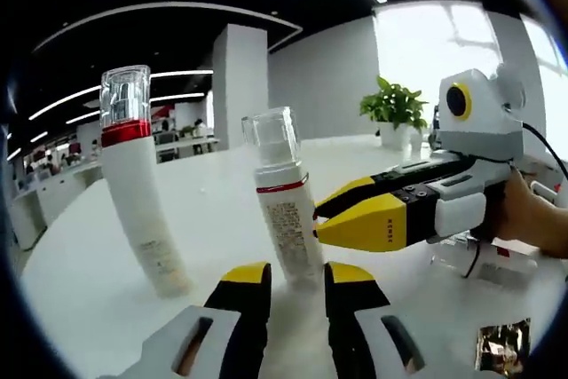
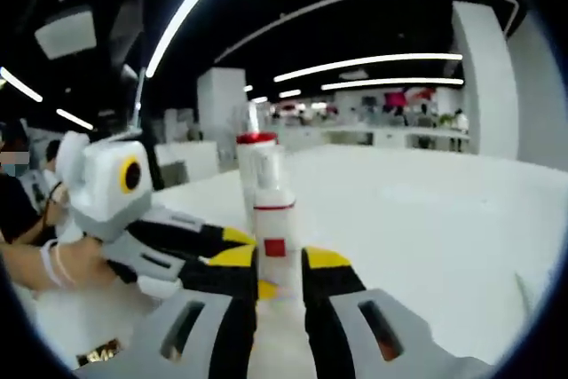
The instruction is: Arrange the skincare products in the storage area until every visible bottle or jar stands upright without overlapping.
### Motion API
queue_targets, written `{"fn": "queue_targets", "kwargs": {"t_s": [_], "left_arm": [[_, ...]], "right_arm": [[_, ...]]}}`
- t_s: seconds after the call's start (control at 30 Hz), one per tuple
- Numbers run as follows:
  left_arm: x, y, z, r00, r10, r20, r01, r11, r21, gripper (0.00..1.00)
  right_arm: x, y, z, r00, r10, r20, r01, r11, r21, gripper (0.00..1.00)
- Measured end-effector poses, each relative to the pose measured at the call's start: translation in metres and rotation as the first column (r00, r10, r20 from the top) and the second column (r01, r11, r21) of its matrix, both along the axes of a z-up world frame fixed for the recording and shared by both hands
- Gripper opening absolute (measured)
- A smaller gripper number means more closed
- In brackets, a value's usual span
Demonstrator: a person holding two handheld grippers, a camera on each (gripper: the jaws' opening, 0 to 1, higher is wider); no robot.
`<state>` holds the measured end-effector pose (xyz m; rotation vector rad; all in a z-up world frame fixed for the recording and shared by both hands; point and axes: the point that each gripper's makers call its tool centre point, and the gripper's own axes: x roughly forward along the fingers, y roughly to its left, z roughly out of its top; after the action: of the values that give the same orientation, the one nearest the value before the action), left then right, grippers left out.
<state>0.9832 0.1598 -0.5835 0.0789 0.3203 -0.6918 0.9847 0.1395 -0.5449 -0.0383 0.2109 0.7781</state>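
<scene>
Two white bottles stand upright on the white table. The tall bottle has a red band and a clear cap. To its right stands the shorter bottle, with a thin red band and a clear cap. My left gripper is open, its tips just short of that bottle's base. My right gripper comes in from the right, its yellow tips at the bottle's side. In the right gripper view the shorter bottle stands just beyond my open right gripper, the tall bottle behind it and the left gripper at its base.
Another bottle lies on its side on the table at the right, under the right gripper. A shiny foil packet lies near the bottom right. A potted plant stands far back. A person's hand holds the left gripper.
</scene>
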Motion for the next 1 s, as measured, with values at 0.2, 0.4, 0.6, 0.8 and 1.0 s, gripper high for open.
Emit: {"fn": "queue_targets", "kwargs": {"t_s": [0.2,0.4,0.6,0.8,1.0], "left_arm": [[0.002,-0.005,-0.002,1.0,-0.018,0.007,0.018,1.0,0.002,0.24],[0.004,0.003,-0.008,1.0,0.009,-0.014,-0.008,1.0,0.026,0.2],[0.002,0.01,0.001,0.999,0.037,-0.011,-0.037,0.999,0.0,0.2],[0.007,0.03,0.022,0.996,0.085,-0.009,-0.085,0.991,-0.103,0.2],[0.01,0.051,0.021,0.986,0.078,-0.146,-0.113,0.962,-0.248,0.21]], "right_arm": [[0.0,0.002,-0.012,0.999,0.01,-0.046,-0.011,1.0,-0.013,0.15],[0.005,-0.002,-0.024,0.996,-0.011,-0.091,0.008,1.0,-0.027,0.16],[0.004,-0.001,-0.016,0.997,-0.014,-0.072,0.013,1.0,-0.017,0.17],[0.032,0.028,-0.009,0.997,0.026,-0.079,-0.033,0.995,-0.096,0.32],[0.065,0.046,-0.017,0.993,0.021,-0.117,-0.044,0.979,-0.198,0.32]]}}
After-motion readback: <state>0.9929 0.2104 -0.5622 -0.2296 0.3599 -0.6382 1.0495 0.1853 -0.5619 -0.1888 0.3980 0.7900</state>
